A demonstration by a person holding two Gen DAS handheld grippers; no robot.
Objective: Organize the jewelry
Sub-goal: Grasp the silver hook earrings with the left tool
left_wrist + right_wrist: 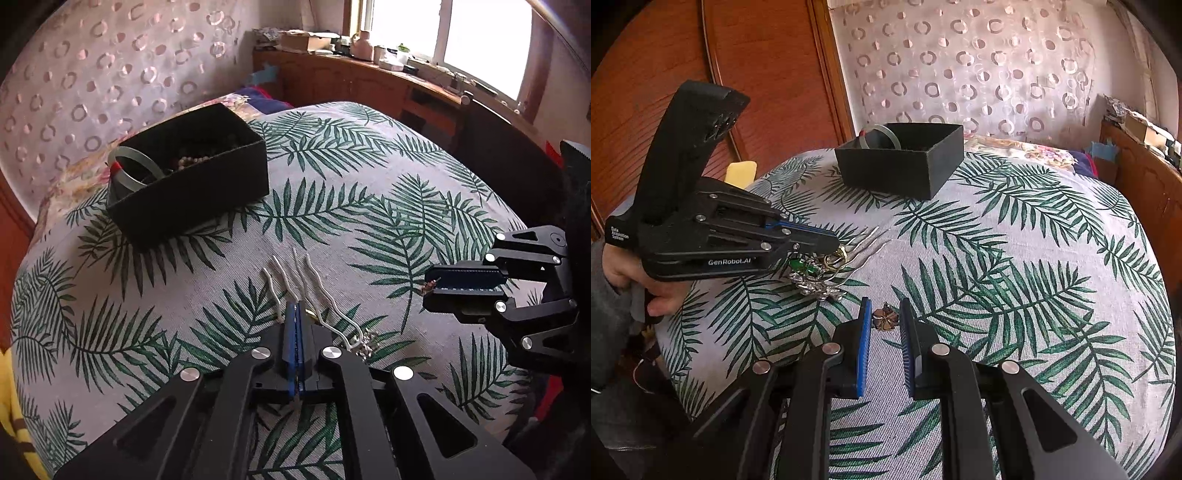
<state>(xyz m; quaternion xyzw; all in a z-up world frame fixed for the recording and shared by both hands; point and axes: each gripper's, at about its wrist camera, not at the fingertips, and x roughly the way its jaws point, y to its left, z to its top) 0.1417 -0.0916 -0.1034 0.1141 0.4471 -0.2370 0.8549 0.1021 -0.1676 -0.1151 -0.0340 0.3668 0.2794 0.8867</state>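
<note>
Black open-top box [192, 177] on the leaf-print tablecloth [369, 192], toward the far side of the table; inside: pale grey-green bangle [135, 166] propped against the near-left wall, something red [117, 165] just behind it, beige bead strand [192, 160] in the middle, darker beads further back, too dim to sort out; from the right wrist view only the bangle [881, 136] pokes over the rim of the box [901, 162], rest of contents hidden.

Left hand-held gripper [295, 317] pinched nearly together on a silver wavy-pronged hair fork [295, 273], prongs fanning out ahead over the cloth; jeweled end with green stone [803, 264] and silver leaf cluster under the left hand-held gripper [827, 243] in the right wrist view; gold ring-like bits beside it, tangled, hard to separate.

Right hand-held gripper [884, 314] spread narrow, holding nothing; small bronze flower-shaped piece [885, 319] lying on the tablecloth [1015, 258] between the fingertips, contact with pads unclear; same piece seen tiny at the tip of the right hand-held gripper [432, 288] from the left wrist view.

Box well apart from both loose pieces.
</note>
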